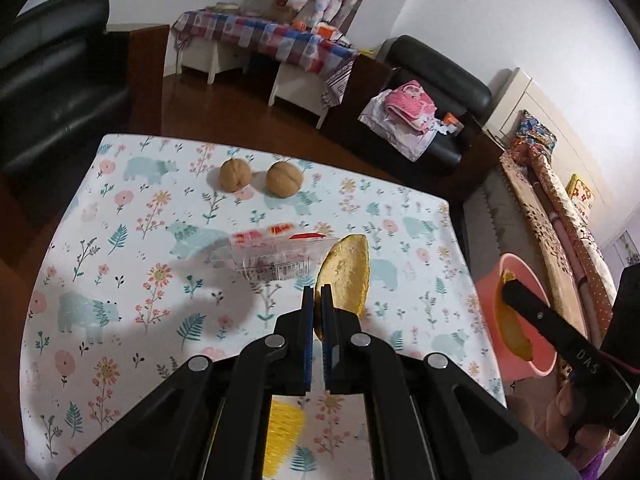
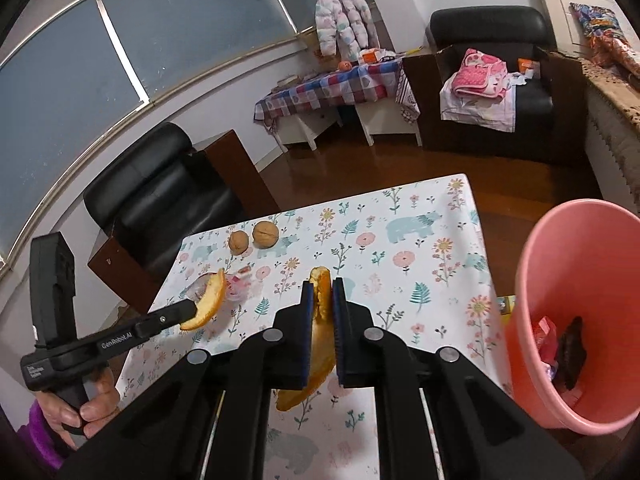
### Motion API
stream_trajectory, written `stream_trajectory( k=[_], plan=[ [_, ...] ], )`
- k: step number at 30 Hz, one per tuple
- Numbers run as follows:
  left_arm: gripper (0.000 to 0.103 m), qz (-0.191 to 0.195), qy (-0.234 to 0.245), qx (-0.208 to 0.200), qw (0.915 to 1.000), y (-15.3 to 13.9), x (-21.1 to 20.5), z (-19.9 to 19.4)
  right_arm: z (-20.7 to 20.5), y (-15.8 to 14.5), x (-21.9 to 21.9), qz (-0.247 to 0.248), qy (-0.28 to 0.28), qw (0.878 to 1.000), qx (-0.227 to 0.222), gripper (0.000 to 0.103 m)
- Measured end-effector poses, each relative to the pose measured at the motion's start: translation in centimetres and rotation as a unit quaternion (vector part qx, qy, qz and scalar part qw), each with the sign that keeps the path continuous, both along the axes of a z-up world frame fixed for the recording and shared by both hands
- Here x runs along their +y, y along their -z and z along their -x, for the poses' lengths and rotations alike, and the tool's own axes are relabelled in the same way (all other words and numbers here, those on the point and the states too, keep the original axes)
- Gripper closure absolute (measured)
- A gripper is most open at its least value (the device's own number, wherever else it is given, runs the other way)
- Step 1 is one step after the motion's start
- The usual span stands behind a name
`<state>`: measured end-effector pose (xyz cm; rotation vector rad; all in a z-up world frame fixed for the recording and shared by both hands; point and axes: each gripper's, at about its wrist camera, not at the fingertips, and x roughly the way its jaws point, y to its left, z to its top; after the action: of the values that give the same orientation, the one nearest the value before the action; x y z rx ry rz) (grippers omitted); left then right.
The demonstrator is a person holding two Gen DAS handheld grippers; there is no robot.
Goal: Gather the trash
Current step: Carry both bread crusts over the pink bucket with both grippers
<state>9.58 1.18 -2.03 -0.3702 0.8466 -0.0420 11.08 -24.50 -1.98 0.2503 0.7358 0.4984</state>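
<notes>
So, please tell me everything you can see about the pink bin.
The pink bin is a round plastic bucket with smooth walls and no lid. It stands beside the table, at its right edge, lower than the tabletop. Inside lie a dark wrapper and some pink and red scraps. The right gripper holds its peel in front of the bin's mouth; whether it touches the bin is unclear.

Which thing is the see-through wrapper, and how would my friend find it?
Start at the table with the bear-and-flower cloth. Two round brown walnuts sit side by side near its far edge; just in front of them lies the wrapper. It is the only flat, crinkly, clear plastic thing there, with red patches and dark print, unlike the yellow-orange peel beside it.
</notes>
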Motion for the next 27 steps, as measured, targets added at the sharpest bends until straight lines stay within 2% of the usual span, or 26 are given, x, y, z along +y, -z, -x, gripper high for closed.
stream_trajectory(
  k=[11, 19, 22, 27],
  plan=[
    [0.1, -0.023, 0.053, -0.021, 0.9981, -1.9, -5.4, -0.5, 1.4, -0.5, -5.4, -0.031, 0.058, 0.998, -0.009, 0.094],
    [0.1, -0.032, 0.081, -0.019, 0.996, -2.3, -8.0, -1.0, 1.8, -0.6, -8.9, -0.054, 0.094, 0.994, -0.015, 0.094],
    [0.1, -0.037, 0.102, -0.009, 0.9941, -2.1, -8.7, -1.0, 1.8, -0.6, -9.6, -0.056, 0.101, 0.993, -0.018, 0.094],
    [0.1, -0.029, 0.146, 0.05, 0.9876, 0.5, -10.0, -0.5, 1.9, -0.2, -10.3, -0.057, 0.102, 0.993, -0.016, 0.093]
  ],
)
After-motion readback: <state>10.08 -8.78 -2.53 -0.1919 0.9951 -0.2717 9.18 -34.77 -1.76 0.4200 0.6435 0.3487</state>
